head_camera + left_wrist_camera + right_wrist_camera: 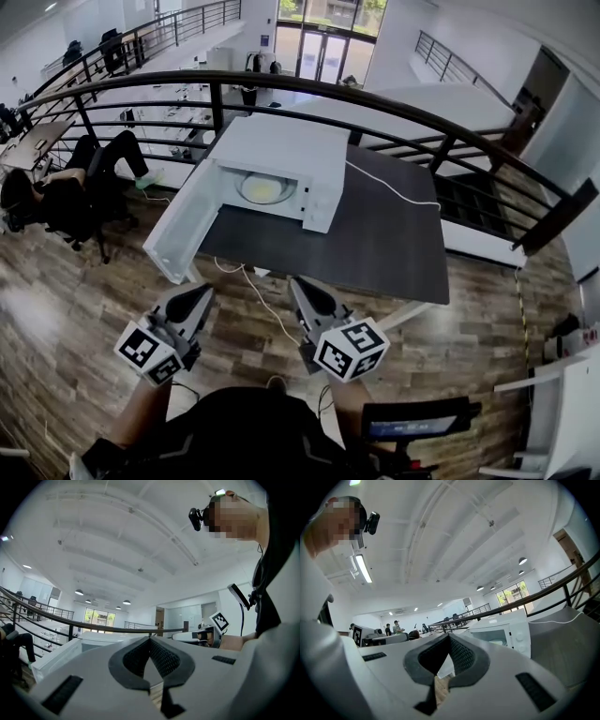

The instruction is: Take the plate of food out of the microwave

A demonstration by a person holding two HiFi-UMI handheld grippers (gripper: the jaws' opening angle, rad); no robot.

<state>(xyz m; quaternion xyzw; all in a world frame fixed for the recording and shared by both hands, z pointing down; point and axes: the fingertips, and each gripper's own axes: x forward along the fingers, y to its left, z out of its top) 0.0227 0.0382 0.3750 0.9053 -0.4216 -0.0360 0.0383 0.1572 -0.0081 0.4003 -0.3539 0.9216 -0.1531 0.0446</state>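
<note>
A white microwave point(281, 150) stands on a dark table point(375, 244) with its door point(183, 230) swung open to the left. Inside it a plate with yellow food point(262, 189) lies on the turntable. Both grippers hang in front of the table's near edge, well short of the microwave. My left gripper point(206, 291) is shut, its tips together with nothing between them point(150, 639). My right gripper point(298, 284) is also shut and empty point(449, 637). The microwave point(501, 632) shows ahead and to the right in the right gripper view.
A curved black railing point(375, 103) runs behind the table. A white cable point(394, 187) trails from the microwave across the tabletop, and another cable point(258, 295) hangs off the near edge. A seated person point(56, 187) is at the left. The floor point(56, 328) is wood.
</note>
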